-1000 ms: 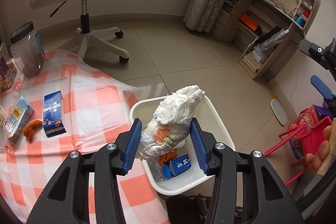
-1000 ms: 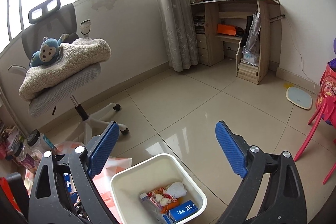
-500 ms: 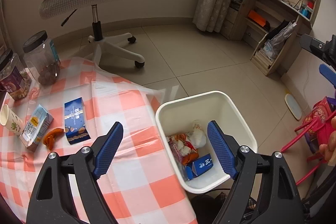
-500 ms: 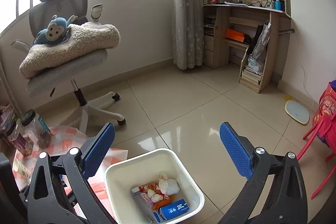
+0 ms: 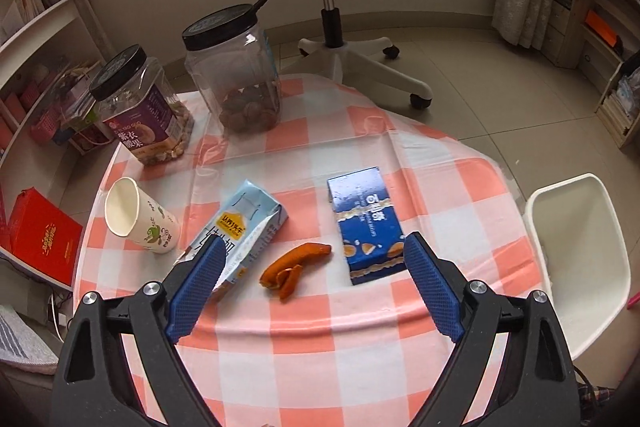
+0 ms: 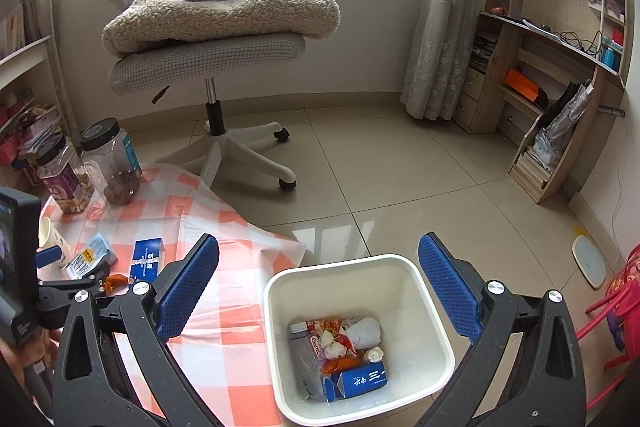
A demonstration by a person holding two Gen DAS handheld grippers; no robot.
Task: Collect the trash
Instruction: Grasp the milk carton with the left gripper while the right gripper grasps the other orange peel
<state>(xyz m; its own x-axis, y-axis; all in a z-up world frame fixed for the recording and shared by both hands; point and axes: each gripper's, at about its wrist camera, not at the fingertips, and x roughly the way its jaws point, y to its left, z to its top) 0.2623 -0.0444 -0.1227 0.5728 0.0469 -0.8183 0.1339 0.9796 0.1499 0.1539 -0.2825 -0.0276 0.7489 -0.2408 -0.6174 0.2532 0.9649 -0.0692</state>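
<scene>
My left gripper (image 5: 310, 265) is open and empty above the checked table. An orange peel (image 5: 294, 269) lies between its fingers. A light blue milk carton (image 5: 240, 227) lies to the left, a dark blue box (image 5: 366, 223) to the right, and a paper cup (image 5: 136, 217) on its side further left. The white trash bin (image 5: 600, 211) stands off the table's right edge. My right gripper (image 6: 318, 277) is open and empty above the bin (image 6: 424, 279), which holds a crumpled tissue (image 6: 366, 331), wrappers and a blue carton (image 6: 356, 383).
Two clear jars with black lids (image 5: 234, 71) (image 5: 138, 107) stand at the table's back. An office chair (image 6: 216, 51) with a blanket and a toy monkey stands behind. A red box (image 5: 42, 237) lies left of the table. A red child's chair (image 6: 616, 307) is at the right.
My left gripper has let go of the white wrapper bundle into the bin, opened, and swung left from the bin to over the table. My right gripper stays open over the bin.
</scene>
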